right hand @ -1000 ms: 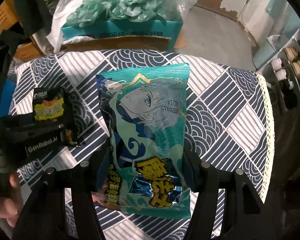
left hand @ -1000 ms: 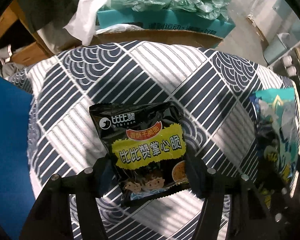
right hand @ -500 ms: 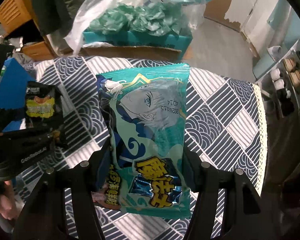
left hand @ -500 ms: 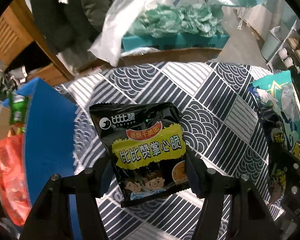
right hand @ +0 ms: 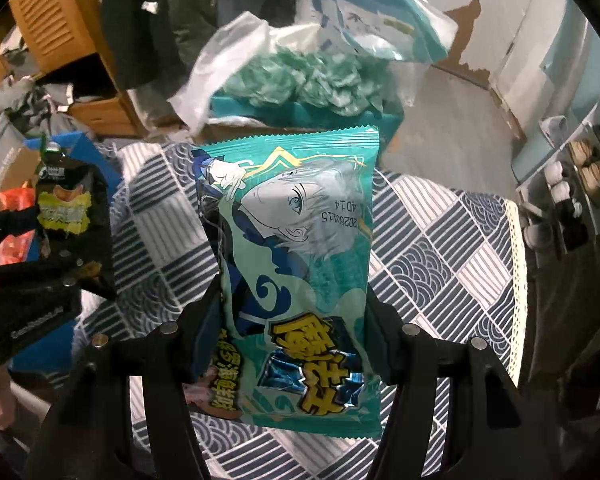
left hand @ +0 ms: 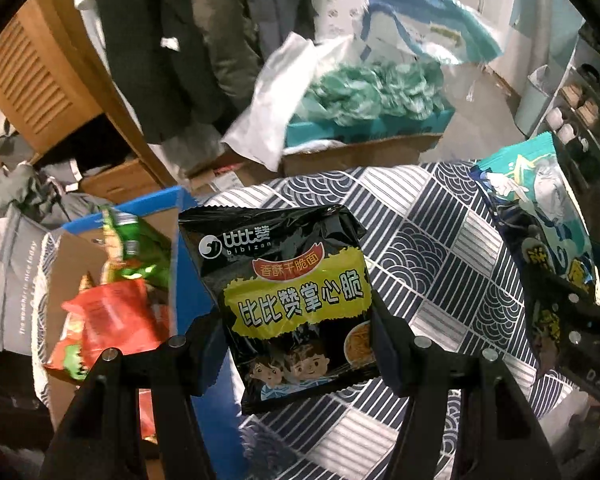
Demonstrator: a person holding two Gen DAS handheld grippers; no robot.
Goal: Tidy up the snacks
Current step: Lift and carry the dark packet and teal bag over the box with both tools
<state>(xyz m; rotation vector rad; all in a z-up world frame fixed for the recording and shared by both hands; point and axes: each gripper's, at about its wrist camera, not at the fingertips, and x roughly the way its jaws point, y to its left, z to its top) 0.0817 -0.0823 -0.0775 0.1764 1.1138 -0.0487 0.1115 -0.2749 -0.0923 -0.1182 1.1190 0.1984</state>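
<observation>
While left claw [left hand: 296, 344] grips black packet [left hand: 288, 292], blue box [left hand: 180, 240] edge beside — right claw [right hand: 292, 336] grips teal packet [right hand: 296, 256]

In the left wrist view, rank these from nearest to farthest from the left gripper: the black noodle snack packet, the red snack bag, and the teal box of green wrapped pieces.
1. black noodle snack packet: clamped between the left gripper fingers, centre.
2. red snack bag: lower left, inside the blue-rimmed box.
3. teal box: top centre, beyond the patterned tablecloth.
</observation>
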